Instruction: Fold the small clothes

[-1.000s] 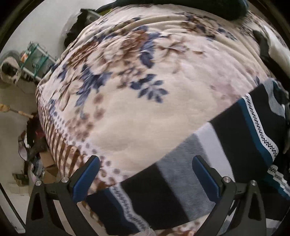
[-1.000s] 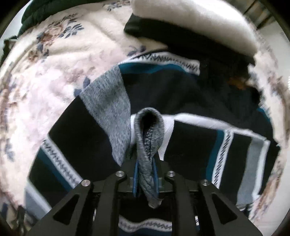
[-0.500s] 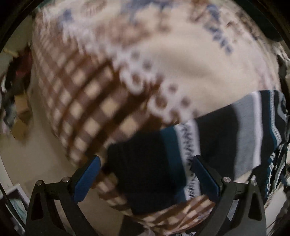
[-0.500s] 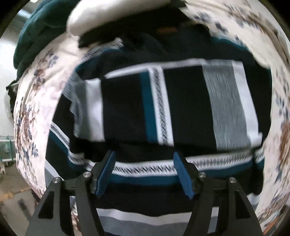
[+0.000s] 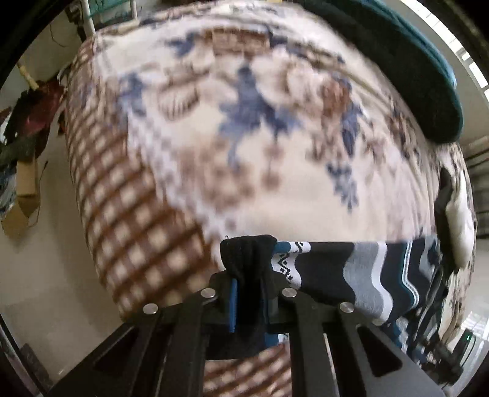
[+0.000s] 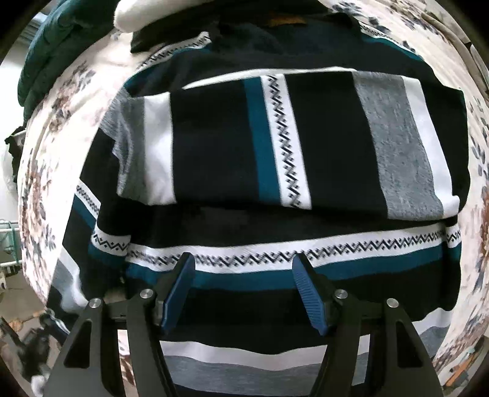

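A striped sweater (image 6: 275,146), navy with teal, white zigzag and grey bands, lies on the floral blanket (image 6: 39,171). One sleeve is folded across its body. In the right wrist view my right gripper (image 6: 243,268) hovers open over the lower body, nothing between its blue pads. In the left wrist view my left gripper (image 5: 249,293) is shut on the black cuff (image 5: 247,253) of the other sleeve (image 5: 360,274), which stretches away to the right near the bed's corner.
A dark green quilt (image 5: 397,61) lies at the far side of the bed. A white and black folded pile (image 6: 171,18) sits above the sweater's collar. The floor (image 5: 39,274) with clutter and cardboard (image 5: 21,198) lies left of the bed edge.
My left gripper slid to the sleeve's cuff at the bed corner and shut on it. My right gripper let go of the grey sleeve fold, opened and moved over the body.
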Demonstrator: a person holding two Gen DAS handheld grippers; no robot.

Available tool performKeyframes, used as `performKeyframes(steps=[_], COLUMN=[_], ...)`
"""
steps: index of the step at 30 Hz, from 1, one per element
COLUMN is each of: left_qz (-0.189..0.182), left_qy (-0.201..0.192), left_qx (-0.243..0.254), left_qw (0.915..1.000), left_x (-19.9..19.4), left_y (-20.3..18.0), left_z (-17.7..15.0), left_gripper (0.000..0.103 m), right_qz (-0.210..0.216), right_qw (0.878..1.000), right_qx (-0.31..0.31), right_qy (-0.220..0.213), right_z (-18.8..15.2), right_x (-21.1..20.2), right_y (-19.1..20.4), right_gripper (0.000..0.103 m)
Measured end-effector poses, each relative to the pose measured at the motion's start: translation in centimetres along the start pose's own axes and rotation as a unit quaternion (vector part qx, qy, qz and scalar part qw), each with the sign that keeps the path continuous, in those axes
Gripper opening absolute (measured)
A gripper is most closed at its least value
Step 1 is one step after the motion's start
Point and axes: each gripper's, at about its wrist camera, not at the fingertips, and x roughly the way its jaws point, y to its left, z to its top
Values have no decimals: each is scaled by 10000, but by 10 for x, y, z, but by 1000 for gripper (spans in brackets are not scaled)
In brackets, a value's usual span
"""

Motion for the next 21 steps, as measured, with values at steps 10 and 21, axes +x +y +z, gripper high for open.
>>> performKeyframes(steps=[10,21], left_qz=[-340,-1758], left_qy=[10,465], left_qx=[-123,-2713], left_qw=[9993,9452], left_x=[26,48], left_y=[11,99], left_z=[79,-12], left_gripper=[23,64], right_qz=[-9,58], right_qw=[10000,9999], right_qx=[-7,47], right_qy=[18,103], right_z=[11,1], right_x=[-3,8], right_y=[14,25], right_gripper=[68,68])
